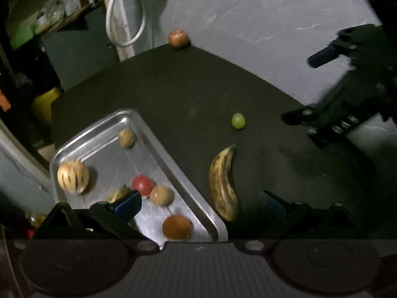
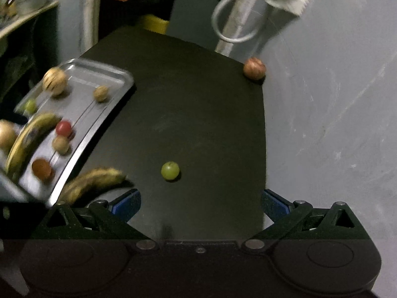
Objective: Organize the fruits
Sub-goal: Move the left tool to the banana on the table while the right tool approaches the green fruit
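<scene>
Black mat (image 1: pixel 173 94) w/ metal tray (image 1: pixel 99 136) at 8 o'clock in left view, holding striped melon (image 1: pixel 73 176), orange (image 1: pixel 177 227), tomato (image 1: pixel 142 185) + others. Spotted banana (image 1: pixel 223 183) lies just beside tray's edge. Green grape (image 2: pixel 170 170) at 12 o'clock of right gripper (image 2: pixel 199 204). Left gripper (image 1: pixel 198 206), right gripper: both spread wide, nothing held.
</scene>
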